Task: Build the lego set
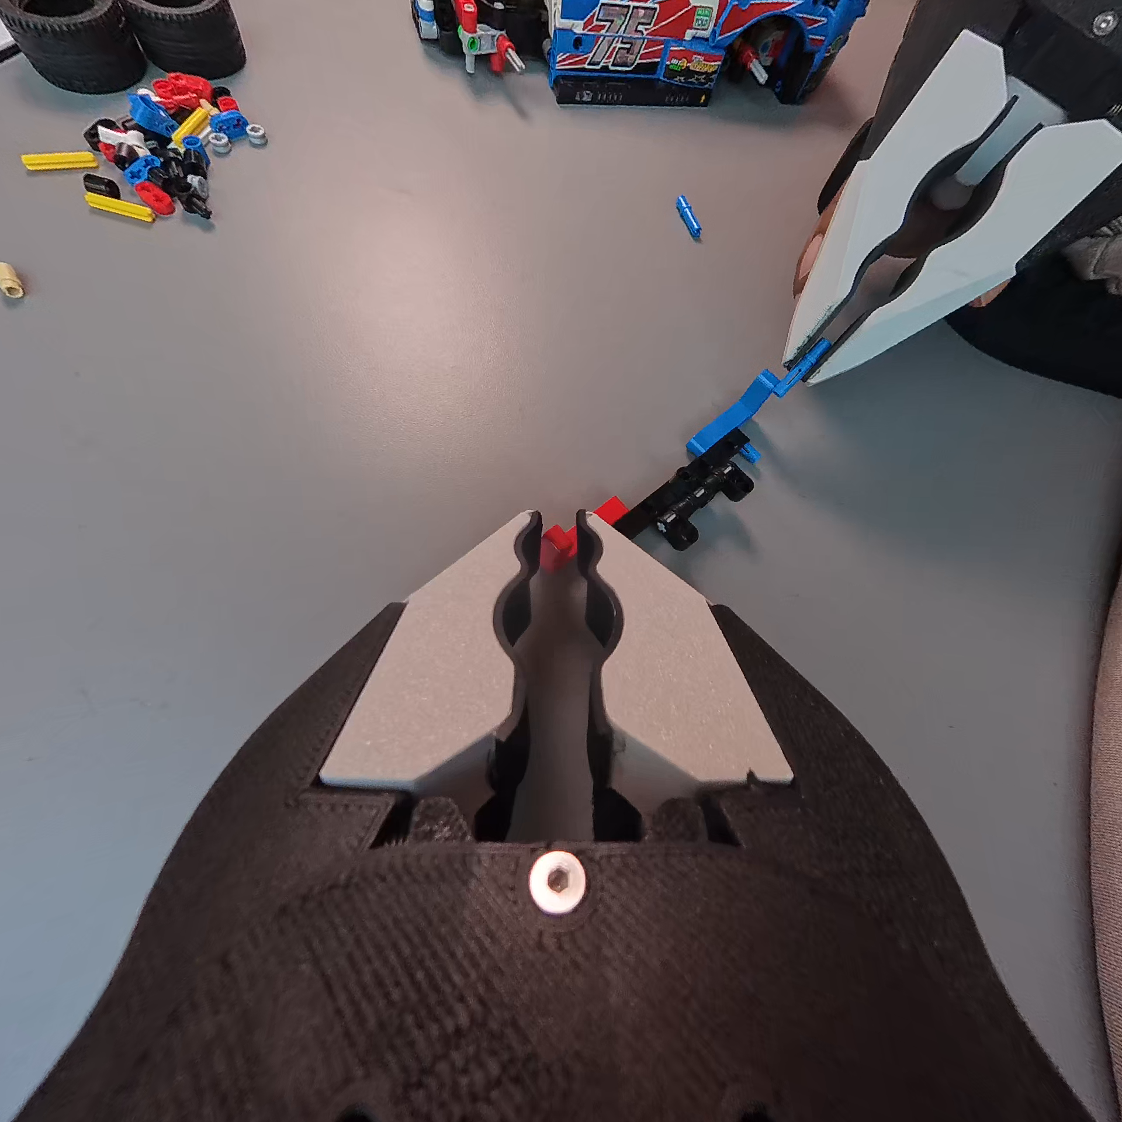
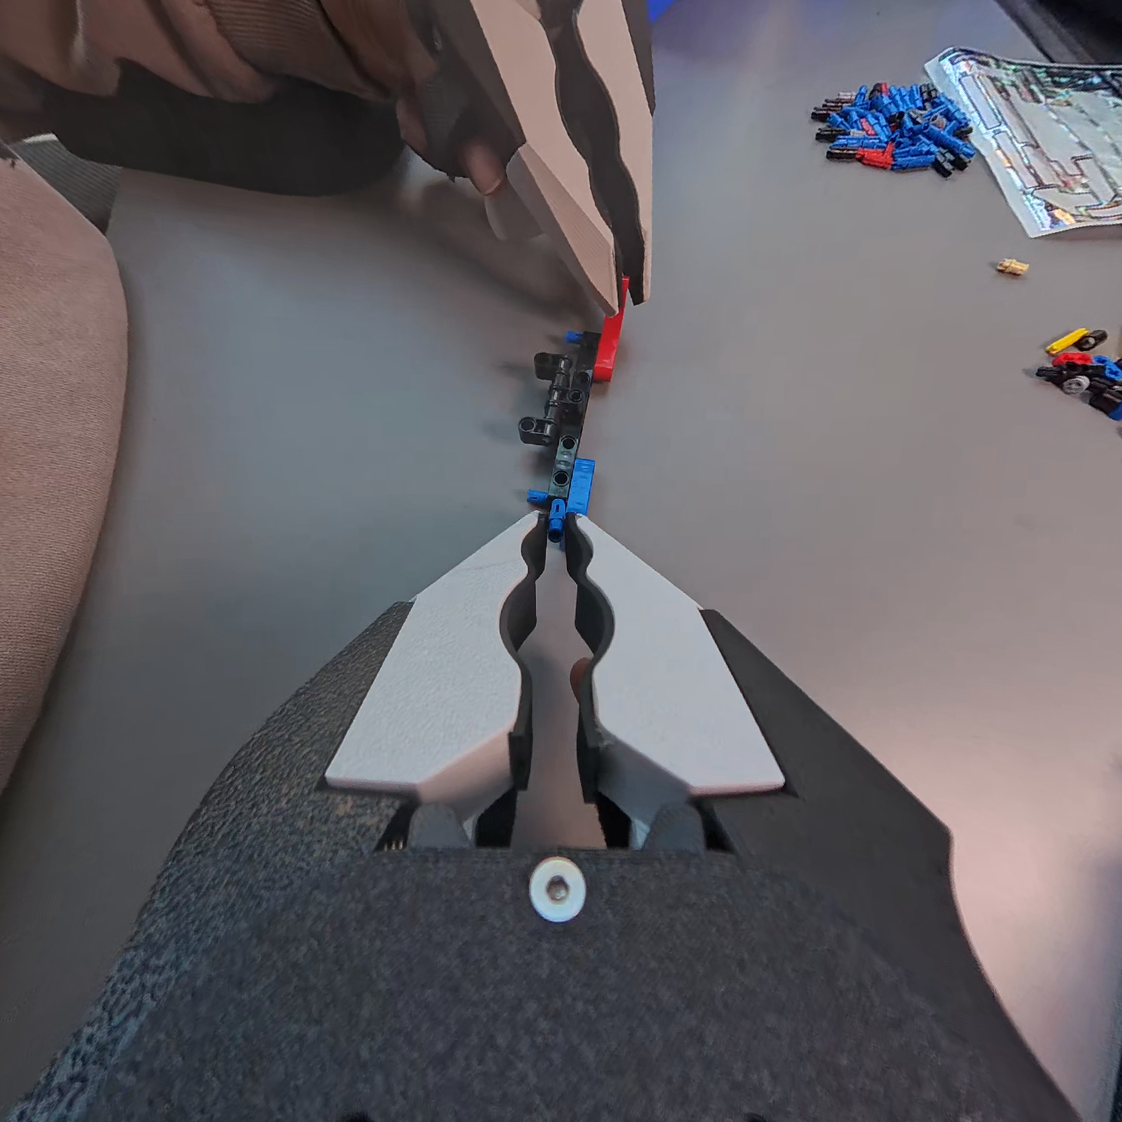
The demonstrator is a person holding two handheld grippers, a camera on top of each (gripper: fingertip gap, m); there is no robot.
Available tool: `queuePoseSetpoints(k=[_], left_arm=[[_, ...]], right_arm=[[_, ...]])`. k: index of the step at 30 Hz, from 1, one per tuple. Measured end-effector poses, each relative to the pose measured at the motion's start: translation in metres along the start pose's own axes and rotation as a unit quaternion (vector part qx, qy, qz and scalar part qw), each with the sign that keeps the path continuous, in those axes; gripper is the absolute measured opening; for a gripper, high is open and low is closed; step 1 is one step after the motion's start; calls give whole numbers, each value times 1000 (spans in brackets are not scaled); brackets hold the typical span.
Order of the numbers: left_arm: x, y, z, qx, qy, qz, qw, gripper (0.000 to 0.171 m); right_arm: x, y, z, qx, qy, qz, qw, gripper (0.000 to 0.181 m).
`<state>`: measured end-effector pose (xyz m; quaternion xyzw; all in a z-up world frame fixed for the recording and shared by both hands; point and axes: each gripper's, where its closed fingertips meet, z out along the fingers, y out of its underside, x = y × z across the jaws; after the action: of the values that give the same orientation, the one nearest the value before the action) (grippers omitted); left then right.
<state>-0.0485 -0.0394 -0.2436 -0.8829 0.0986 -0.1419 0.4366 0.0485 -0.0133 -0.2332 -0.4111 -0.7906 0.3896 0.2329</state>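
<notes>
My left hand-held gripper (image 1: 558,527) clenched the assembly's (image 1: 686,498) red end (image 1: 555,546); my right hand-held gripper (image 2: 554,521) (directly opposite) pinched its blue pin (image 2: 555,519).

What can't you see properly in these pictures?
- Left wrist view: the car model and black tyres are cut off by the top edge.
- Left wrist view: the red piece is partly hidden between the left gripper fingers.
- Right wrist view: the sticker sheet runs off the right edge.
- Right wrist view: the tan piece is too small to identify.
</notes>
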Motion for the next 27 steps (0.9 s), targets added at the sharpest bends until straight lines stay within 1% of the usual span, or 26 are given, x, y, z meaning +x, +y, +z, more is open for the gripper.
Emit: queuePoseSetpoints(k=[10, 20, 27], left_arm=[[-2, 1, -5, -3, 5, 8, 1000, 14], [-2, 8, -3, -21, 2, 27, 999, 10], [10, 8, -6, -25, 37, 33, 998, 11]], right_arm=[[7, -1, -4, 7, 14, 4, 1000, 3], [-6, -2, -2, 10, -18, -2, 1000, 3], [4, 8, 3, -14, 8, -2, 1000, 3]])
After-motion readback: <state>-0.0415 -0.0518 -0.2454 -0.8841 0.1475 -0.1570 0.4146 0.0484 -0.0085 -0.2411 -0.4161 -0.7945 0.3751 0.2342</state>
